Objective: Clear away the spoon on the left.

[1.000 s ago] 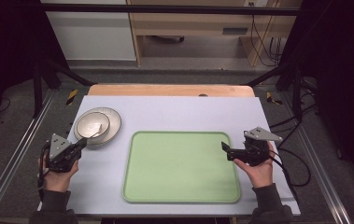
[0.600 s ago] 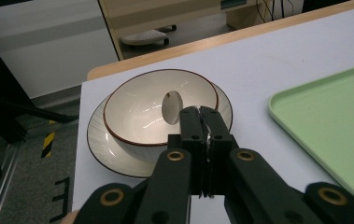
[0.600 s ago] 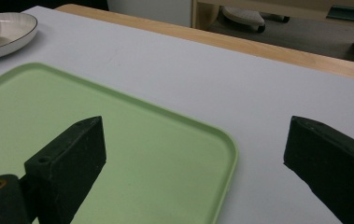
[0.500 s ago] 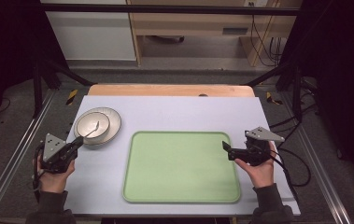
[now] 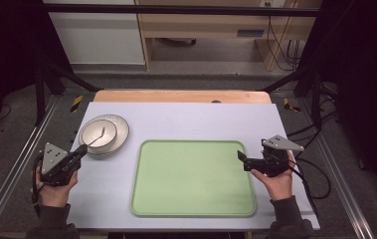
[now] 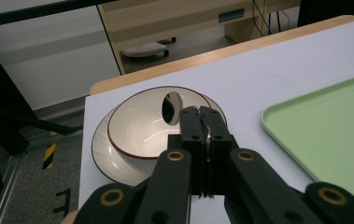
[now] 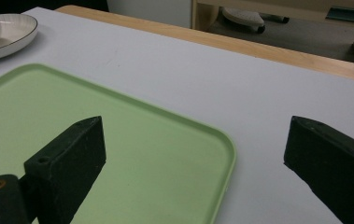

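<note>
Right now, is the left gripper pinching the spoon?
Touching. In the left gripper view, the left gripper has its jaws shut on the spoon handle, over the bowl.

— What carries everything here?

— A table (image 5: 186,117) with a pale lilac-grey top; a strip of bare wood shows along its far edge.

— And what lies straight on it?

— A green tray (image 5: 193,177), flat, between the two grippers. The right gripper (image 5: 244,158) hangs at the tray's right rim. A white plate (image 5: 121,137) sits just ahead of the left gripper (image 5: 80,151), well apart from the right one, with a bowl on it.
</note>
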`<state>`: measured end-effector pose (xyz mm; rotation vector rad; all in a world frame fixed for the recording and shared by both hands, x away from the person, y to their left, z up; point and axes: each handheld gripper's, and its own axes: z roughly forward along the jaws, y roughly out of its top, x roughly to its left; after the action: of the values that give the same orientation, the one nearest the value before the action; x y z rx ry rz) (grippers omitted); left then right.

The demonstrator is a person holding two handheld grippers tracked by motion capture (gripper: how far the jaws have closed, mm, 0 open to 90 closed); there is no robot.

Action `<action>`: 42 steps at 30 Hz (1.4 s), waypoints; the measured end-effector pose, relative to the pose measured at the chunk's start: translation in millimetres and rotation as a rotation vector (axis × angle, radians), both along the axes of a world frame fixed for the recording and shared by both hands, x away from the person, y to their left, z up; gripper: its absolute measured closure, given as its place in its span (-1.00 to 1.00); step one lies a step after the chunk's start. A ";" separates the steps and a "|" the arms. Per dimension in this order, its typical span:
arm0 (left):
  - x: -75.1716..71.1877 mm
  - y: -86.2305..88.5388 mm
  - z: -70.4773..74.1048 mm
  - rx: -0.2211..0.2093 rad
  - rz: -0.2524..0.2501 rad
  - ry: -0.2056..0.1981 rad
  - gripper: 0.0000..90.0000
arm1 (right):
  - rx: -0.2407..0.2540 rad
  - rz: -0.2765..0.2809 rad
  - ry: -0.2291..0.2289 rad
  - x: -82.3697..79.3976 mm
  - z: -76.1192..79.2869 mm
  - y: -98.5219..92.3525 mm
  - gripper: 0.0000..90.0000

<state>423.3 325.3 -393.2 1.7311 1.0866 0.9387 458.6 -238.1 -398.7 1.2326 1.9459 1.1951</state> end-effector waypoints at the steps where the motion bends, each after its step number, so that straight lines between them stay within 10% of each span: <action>1: -0.5 0.0 0.6 0.001 0.000 -0.003 0.98 | 0.001 0.000 0.002 0.1 -0.1 0.1 -0.87; 42: -19.8 -20.2 20.4 0.022 -0.086 -0.078 0.98 | -0.002 -0.015 -0.003 -0.6 2.4 -3.6 -0.88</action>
<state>403.5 305.1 -372.9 1.7300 0.9475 0.9599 458.0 -241.7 -396.3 1.2413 1.9315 1.1865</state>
